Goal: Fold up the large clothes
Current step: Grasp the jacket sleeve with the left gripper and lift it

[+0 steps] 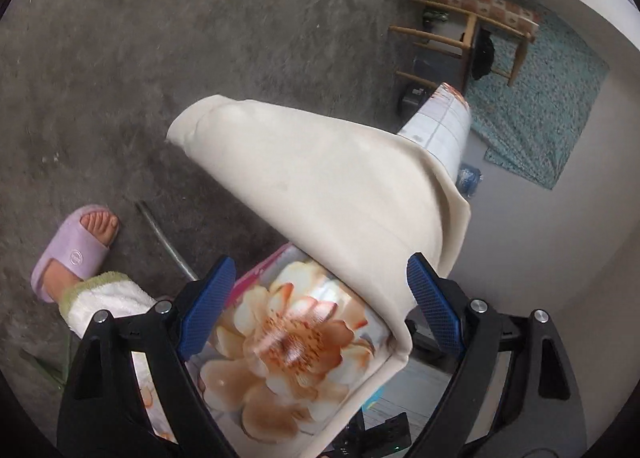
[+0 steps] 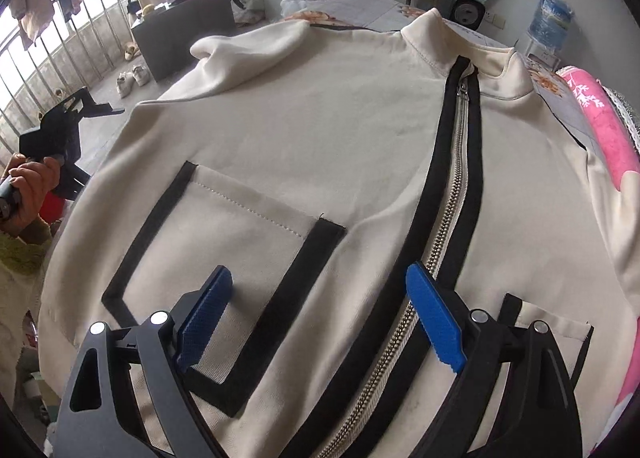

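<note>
**Jacket spread flat, both grippers free**

Here the cream jacket [image 2: 304, 146] lies face up on a bed with a floral sheet [image 1: 280, 342], collar away from the right wrist camera and hem nearest it. A black-edged metal zipper [image 2: 460, 162] runs up the front and is closed to just below the stand collar. A patch pocket [image 2: 240, 242] outlined in black tape sits beside the zipper, and the corner of a second one shows on the other side. One sleeve [image 2: 248, 54] is bunched and turned in toward the collar; the opposite sleeve drapes off toward a pink blanket [image 2: 608, 146]. The cloth looks thick and smooth, so it should hold a crease without slipping much.

The right gripper [image 2: 320, 322] hovers low over the hem with its blue fingers [image 2: 436, 322] well apart and nothing between them. The left gripper [image 1: 320, 298] is off the bed's side, fingers likewise spread, with the jacket's edge hanging over the corner ahead of it, not clamped.

The step in hand is probably taking hold for the first fold. It would go best by pinching only the sleeve or side seam, both layers together, and carrying it across to the zipper line while the far sleeve is smoothed out first.
</note>
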Motion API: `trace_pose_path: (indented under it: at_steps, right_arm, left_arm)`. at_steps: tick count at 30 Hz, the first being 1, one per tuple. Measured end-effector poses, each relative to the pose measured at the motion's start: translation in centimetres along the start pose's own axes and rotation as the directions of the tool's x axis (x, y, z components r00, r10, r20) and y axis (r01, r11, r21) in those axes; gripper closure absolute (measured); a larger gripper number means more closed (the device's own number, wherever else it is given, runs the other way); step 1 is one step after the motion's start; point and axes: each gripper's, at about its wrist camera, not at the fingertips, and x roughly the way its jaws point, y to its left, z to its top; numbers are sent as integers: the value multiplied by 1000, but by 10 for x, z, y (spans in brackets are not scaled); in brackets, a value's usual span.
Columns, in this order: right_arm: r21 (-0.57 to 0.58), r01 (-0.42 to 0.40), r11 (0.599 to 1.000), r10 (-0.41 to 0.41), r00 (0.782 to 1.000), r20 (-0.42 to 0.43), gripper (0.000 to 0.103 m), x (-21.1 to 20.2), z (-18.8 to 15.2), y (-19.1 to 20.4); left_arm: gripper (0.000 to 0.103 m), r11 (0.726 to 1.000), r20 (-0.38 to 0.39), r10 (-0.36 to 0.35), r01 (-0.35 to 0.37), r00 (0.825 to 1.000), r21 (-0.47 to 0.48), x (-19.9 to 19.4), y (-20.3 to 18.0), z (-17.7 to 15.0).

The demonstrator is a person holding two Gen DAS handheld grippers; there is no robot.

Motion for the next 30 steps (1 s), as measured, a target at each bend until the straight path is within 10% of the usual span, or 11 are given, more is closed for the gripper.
trace_pose_path:
  at_steps: [8, 15, 19, 22, 25, 27, 30]
  right_arm:
    - [23, 61, 998, -60, 998, -10, 17, 8, 12, -4]
    - [39, 90, 995, -90, 996, 9, 17, 0, 14, -7]
    - [35, 94, 995, -95, 995, 22, 17, -3, 14, -8]
    - [36, 87, 996, -89, 995, 34, 17, -10, 11, -9]
    - [39, 86, 996, -89, 993, 72, 17, -25, 6, -13]
    - [48, 83, 995, -87, 992, 94, 17, -35, 2, -17]
    - [72, 75, 995, -84, 989, 125, 17, -50, -7, -26]
  left_arm:
    - [23, 988, -119, -82, 65, 989, -140, 71, 32, 32]
    - [92, 991, -85, -24, 12, 996, -133, 74, 25, 51]
    - [100, 998, 16, 56, -56, 998, -18, 47, -1, 56]
    - [101, 963, 230, 158, -201, 960, 178, 6, -59, 46]
    - [101, 839, 442, 193, -380, 876, 388, -27, -136, 7]
    - [101, 666, 588, 173, -534, 790, 521, -38, -194, -43]
    - [101, 246, 771, 38, -754, 636, 609, -23, -266, -157]
